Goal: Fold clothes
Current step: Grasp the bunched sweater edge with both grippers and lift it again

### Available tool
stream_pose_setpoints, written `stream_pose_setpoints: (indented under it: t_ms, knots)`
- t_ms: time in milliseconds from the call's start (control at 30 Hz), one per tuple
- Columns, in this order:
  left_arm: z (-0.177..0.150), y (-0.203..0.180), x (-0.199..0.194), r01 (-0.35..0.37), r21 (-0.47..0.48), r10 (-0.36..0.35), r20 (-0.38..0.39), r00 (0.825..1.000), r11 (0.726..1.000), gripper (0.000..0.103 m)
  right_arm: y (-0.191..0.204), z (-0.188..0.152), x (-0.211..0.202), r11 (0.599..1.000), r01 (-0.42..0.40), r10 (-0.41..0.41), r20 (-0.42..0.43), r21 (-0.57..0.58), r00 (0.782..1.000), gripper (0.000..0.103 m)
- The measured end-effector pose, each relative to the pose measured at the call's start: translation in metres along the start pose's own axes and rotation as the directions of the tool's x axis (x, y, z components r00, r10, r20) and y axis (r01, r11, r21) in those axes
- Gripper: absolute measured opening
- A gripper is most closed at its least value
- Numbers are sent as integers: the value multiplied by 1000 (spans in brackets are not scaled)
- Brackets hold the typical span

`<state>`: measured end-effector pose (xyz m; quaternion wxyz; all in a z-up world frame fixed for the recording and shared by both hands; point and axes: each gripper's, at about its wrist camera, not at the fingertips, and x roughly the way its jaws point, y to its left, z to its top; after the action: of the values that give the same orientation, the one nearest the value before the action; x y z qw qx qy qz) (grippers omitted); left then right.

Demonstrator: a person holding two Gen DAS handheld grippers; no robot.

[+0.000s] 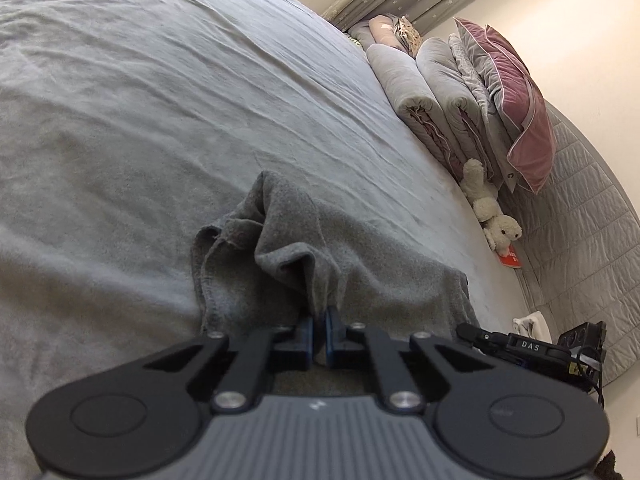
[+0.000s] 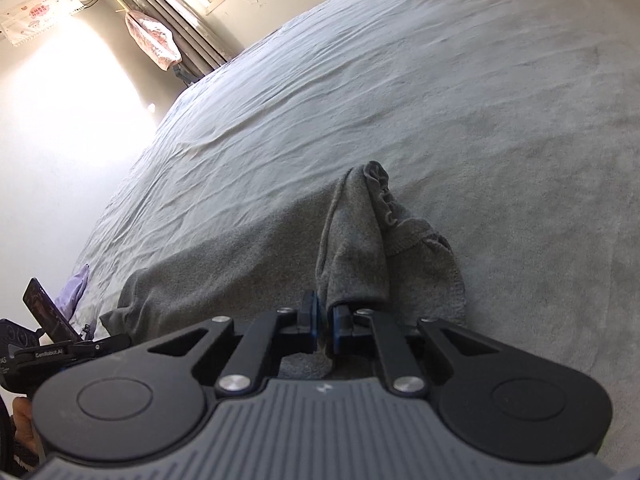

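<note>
We held the left tool (image 1: 319, 320) tipped downward over the bed (image 1: 140, 120), its blue pads drawn close and clenched on a raised fold of the grey garment (image 1: 304, 248); the cloth rose from the pads in a peaked ridge and spread away flat to the right across the grey sheet; the right tool (image 2: 325, 322) pointed down at a like slant, its pads pinched on another bunched part of the same garment (image 2: 352, 248), with a bit of cloth showing behind the pads between the fingers; the garment lay on the near part of the bed, well short of the headboard end; along that far edge stood rolled quilts (image 1: 424, 92), a pink pillow (image 1: 516, 96) and a white plush toy (image 1: 492, 208); in the right wrist view a curtain (image 2: 176, 24) hung beside the window past the bed's far corner, and a purple cloth (image 2: 76, 288) lay near the bed's left edge.
</note>
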<state>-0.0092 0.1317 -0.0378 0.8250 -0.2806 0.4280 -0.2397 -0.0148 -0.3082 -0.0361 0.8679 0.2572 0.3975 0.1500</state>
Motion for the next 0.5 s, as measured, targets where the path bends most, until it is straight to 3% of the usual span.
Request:
stream_pose_setpoints:
  t_ms: [133, 233, 367, 433, 500]
  knots:
    - [7, 3, -19, 110, -58, -109, 15, 994, 992, 5, 2, 6, -26, 995, -93, 90, 65, 46, 994, 10]
    - [8, 7, -26, 152, -109, -154, -8, 988, 982, 5, -6, 9, -36, 985, -123, 114, 74, 123, 991, 10]
    - [0, 14, -12, 59, -104, -69, -99, 993, 993, 5, -21, 7, -22, 981, -24, 28, -18, 192, 999, 10]
    - [-7, 16, -1, -15, -72, 4, -141, 990, 997, 6, -25, 2, -8, 985, 54, -40, -89, 166, 995, 10]
    - [-11, 13, 6, -46, -29, 41, -152, 987, 999, 6, -22, 0, 0, 988, 87, -73, -108, 125, 991, 9]
